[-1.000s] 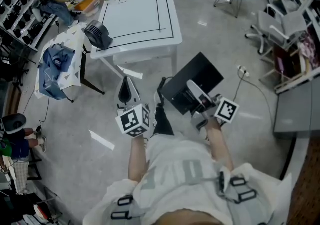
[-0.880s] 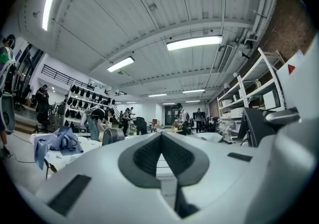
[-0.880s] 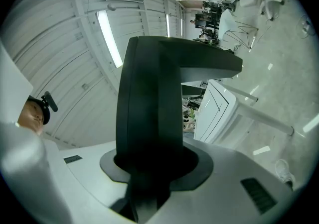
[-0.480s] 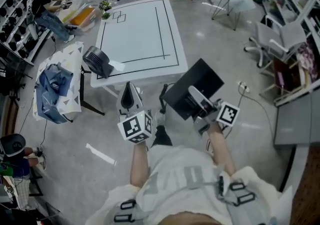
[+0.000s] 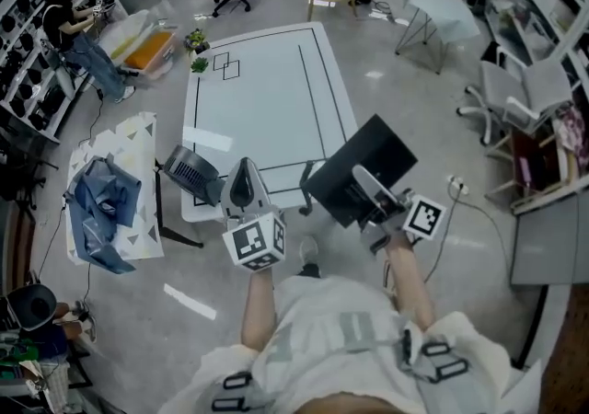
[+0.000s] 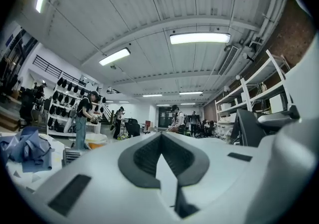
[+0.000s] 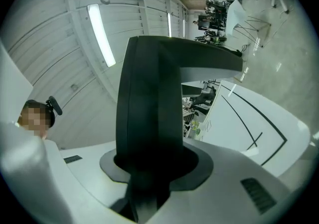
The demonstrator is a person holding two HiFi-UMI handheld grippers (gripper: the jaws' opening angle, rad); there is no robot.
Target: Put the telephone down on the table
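The telephone (image 5: pixel 361 166) shows as a flat black slab held out in front of the person, edge-on in the right gripper view (image 7: pixel 149 103). My right gripper (image 5: pixel 366 188) is shut on its near edge, and the slab fills the gap between the pads (image 7: pixel 149 170). It hangs over the floor just off the near right corner of the white table (image 5: pixel 253 95). My left gripper (image 5: pixel 243 188) is held beside it, over the table's near edge. Its dark pads (image 6: pixel 142 156) meet with nothing between them.
A black fan (image 5: pixel 193 175) lies at the table's near left corner. A low stand with a blue cloth (image 5: pixel 97 210) is at the left, grey chairs (image 5: pixel 515 99) at the right. A person (image 5: pixel 78 35) works at the far-left shelves. A cable (image 5: pixel 456 184) lies on the floor.
The person has walked forward, and the white table has come much nearer. Both grippers moved with them, the right one still holding the black slab.
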